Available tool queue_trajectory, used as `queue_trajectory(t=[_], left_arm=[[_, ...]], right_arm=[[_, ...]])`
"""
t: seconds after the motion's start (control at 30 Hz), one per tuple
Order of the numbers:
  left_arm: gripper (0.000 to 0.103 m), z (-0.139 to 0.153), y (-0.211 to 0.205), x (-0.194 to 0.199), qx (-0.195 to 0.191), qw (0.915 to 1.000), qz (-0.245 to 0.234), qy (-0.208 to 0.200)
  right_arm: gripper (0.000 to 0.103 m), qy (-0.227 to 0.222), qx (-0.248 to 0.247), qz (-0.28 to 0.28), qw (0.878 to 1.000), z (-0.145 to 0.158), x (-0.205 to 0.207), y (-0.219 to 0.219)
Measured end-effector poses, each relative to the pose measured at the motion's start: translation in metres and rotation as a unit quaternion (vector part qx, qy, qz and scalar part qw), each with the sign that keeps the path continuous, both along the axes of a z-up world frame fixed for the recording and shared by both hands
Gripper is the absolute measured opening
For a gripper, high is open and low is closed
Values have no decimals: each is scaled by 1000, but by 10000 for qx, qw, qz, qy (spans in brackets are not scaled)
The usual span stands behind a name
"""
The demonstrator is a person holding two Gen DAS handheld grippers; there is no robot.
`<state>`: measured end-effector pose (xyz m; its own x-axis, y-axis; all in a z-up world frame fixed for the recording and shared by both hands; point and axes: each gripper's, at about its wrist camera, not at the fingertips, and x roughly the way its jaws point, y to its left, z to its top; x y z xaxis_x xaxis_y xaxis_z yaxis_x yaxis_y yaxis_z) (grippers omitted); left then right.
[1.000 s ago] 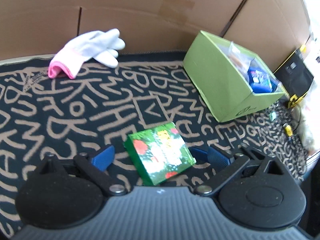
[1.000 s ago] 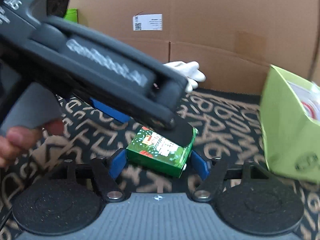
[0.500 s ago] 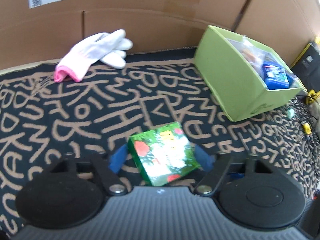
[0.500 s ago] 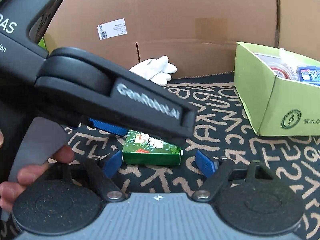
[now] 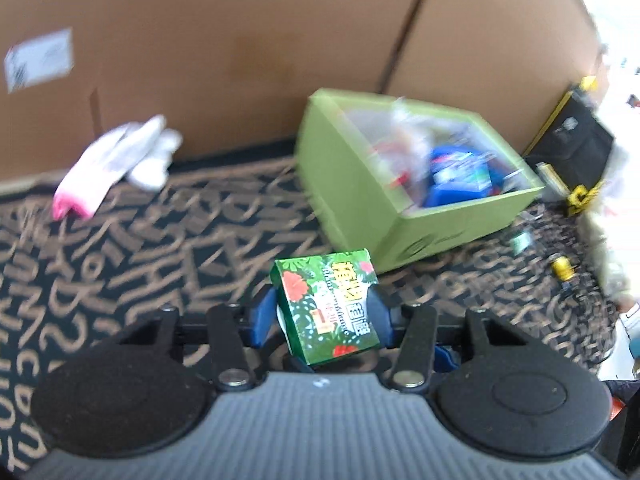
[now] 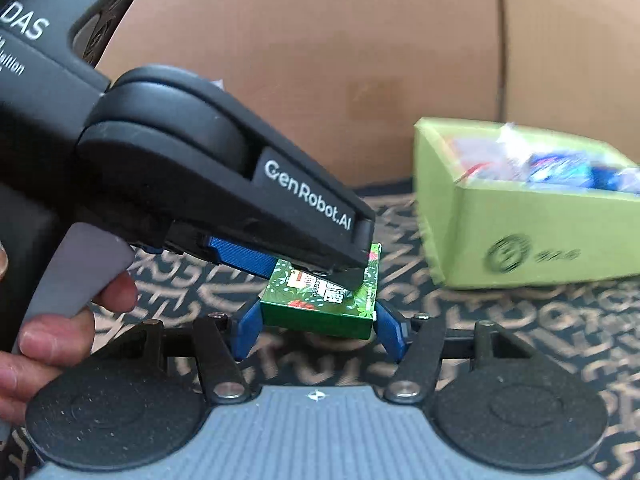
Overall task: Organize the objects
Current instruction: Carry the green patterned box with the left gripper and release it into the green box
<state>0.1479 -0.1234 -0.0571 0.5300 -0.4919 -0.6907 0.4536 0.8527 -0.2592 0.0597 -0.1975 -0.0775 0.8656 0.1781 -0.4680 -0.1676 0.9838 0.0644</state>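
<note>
A white glove [image 5: 120, 160] with a pink cuff lies at far left on the patterned mat [image 5: 100, 264], against the cardboard wall [image 5: 224, 48]. In the middle, the left gripper [image 5: 320, 314] has its jaws, which have just been closing, pinching a small green box [image 5: 328, 304] held tilted off the mat. In the right wrist view a hand [image 6: 52, 320] holds that gripper. The right gripper [image 6: 318, 330] brackets the same box's lower edge; its jaws have just been closing, the blue pads right at the box's ends, but I cannot tell if they press. To the right, near the box, stands an open lime bin [image 5: 360, 188] full of packets.
</note>
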Motion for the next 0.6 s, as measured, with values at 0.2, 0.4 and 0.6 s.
queue_trajectory(t=[0.2,0.4,0.6], left_arm=[[49,44,-47,8,-334,9981,-319,-414],[50,62,-102,36,-485,9956,-559,-573],[50,56,-146,69,-494,9953,-615,-568]], right_arm=[[65,-778,18,-438,9960,38,-13,-40],[65,-1182,-114,-755,9901,63,8,-84],[65,-1162,-136,-824,9897,68,47,-126]])
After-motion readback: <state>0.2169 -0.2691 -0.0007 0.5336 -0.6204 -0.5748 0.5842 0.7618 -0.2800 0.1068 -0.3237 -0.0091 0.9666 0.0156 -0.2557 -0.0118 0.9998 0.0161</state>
